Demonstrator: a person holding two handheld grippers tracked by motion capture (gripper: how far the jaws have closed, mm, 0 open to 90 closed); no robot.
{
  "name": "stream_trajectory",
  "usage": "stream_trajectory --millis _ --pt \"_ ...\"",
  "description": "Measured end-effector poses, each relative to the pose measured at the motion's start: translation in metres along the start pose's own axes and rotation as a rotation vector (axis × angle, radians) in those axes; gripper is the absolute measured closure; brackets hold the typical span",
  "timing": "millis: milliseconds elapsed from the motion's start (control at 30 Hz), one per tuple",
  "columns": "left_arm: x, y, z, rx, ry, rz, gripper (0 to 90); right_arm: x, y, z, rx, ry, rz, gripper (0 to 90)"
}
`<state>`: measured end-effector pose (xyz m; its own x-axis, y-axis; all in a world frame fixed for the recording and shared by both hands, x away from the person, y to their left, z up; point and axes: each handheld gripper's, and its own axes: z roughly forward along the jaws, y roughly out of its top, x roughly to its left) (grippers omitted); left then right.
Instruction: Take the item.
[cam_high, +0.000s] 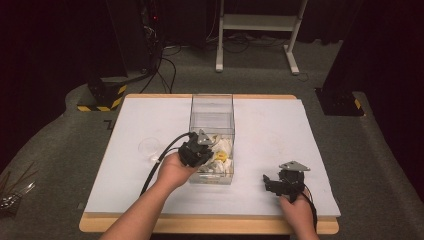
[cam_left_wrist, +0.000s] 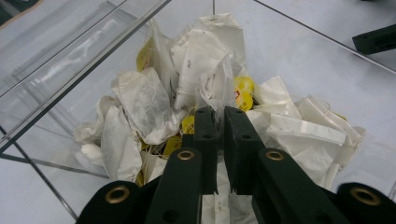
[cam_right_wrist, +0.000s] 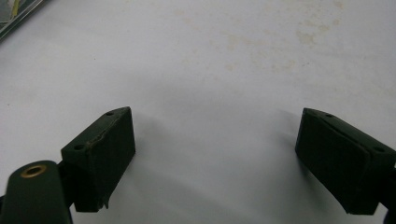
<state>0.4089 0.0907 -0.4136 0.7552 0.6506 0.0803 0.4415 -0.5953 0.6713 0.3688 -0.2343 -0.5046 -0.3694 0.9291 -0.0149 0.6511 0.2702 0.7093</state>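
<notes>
A clear plastic box (cam_high: 212, 107) stands mid-table, with a heap of white tea bags (cam_left_wrist: 196, 60) with yellow tags at its near end. My left gripper (cam_high: 196, 150) reaches into the box from the left. In the left gripper view its jaws (cam_left_wrist: 219, 114) stand almost together over the heap, and white tea bag paper (cam_left_wrist: 220, 196) is pinched between them. My right gripper (cam_high: 270, 182) rests low on the white table top at the front right. In the right gripper view its jaws (cam_right_wrist: 215, 135) are spread wide, with bare table between them.
A small clear cup (cam_high: 148, 146) sits on the white board (cam_high: 270, 130) left of the box. The far half of the box holds nothing. Beyond the table are black stands, cables and a white frame on the carpet.
</notes>
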Motion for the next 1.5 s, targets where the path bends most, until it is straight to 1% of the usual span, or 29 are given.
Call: stream_trajectory --millis 133,267,333,367,567,633,667,700,767,967,1000,1067,1133,1167,1200,1233,1267,1300,1333,1367,1500 --pt "0.001 -0.002 -0.001 -0.007 -0.001 -0.002 84.0 0.000 0.000 0.000 0.000 0.001 0.000 12.0" --pt "0.004 -0.004 -0.003 -0.024 -0.001 -0.016 84.0 0.000 0.000 0.000 0.000 0.000 0.000 12.0" --pt "0.005 -0.005 -0.005 -0.032 -0.001 -0.016 84.0 0.000 0.000 0.000 0.000 0.001 -0.001 12.0" --pt "0.005 -0.006 -0.005 -0.042 -0.001 -0.023 84.0 0.000 0.000 0.000 0.000 0.001 -0.001 12.0" --pt "0.008 -0.010 -0.012 -0.096 0.002 -0.036 84.0 0.000 0.000 0.000 0.000 0.001 -0.001 12.0" --pt "0.009 -0.013 -0.015 -0.124 -0.002 -0.051 84.0 0.000 0.000 0.000 0.000 0.001 -0.001 12.0" --pt "0.009 -0.013 -0.015 -0.124 -0.002 -0.051 84.0 0.000 0.000 0.000 0.000 0.001 -0.001 12.0" --pt "0.011 -0.016 -0.017 -0.148 -0.002 -0.063 84.0 0.000 0.000 0.000 0.000 0.000 0.000 12.0" --pt "0.012 -0.018 -0.019 -0.171 -0.007 -0.072 84.0 0.000 0.000 0.000 0.000 0.000 0.000 11.9" --pt "0.015 -0.025 -0.028 -0.243 -0.016 -0.079 84.0 0.000 0.000 0.000 0.000 0.001 -0.001 12.0" --pt "0.015 -0.025 -0.028 -0.243 -0.016 -0.079 84.1 0.000 0.000 0.000 0.000 0.001 -0.001 12.0" --pt "0.016 -0.027 -0.031 -0.273 -0.018 -0.082 84.0 0.000 0.000 0.000 0.000 0.000 0.000 12.0" --pt "0.016 -0.028 -0.031 -0.282 -0.021 -0.082 84.0 0.000 0.000 0.000 0.000 0.001 -0.001 11.9" --pt "0.016 -0.030 -0.033 -0.299 -0.019 -0.085 84.0 0.000 0.000 0.000 0.000 0.001 -0.002 12.0" --pt "0.016 -0.030 -0.033 -0.299 -0.019 -0.085 84.0 0.000 0.000 0.000 0.000 0.001 -0.002 12.0" --pt "0.017 -0.032 -0.035 -0.317 -0.020 -0.093 84.0 0.000 0.000 0.000 0.000 0.001 -0.001 11.9" --pt "0.017 -0.032 -0.035 -0.317 -0.020 -0.093 84.0 0.000 0.000 0.000 0.000 0.001 -0.001 11.9" --pt "0.018 -0.033 -0.038 -0.334 -0.020 -0.100 84.0 0.000 0.000 0.000 0.000 0.002 -0.001 12.0" --pt "0.018 -0.033 -0.038 -0.334 -0.020 -0.100 84.1 0.000 0.000 0.000 0.000 0.002 -0.001 12.0" --pt "0.020 -0.034 -0.040 -0.351 -0.021 -0.107 84.1 0.000 0.000 0.000 0.001 0.002 0.002 11.9" --pt "0.023 -0.036 -0.043 -0.378 -0.013 -0.120 84.0 0.000 0.000 0.000 0.001 0.002 0.001 11.9"
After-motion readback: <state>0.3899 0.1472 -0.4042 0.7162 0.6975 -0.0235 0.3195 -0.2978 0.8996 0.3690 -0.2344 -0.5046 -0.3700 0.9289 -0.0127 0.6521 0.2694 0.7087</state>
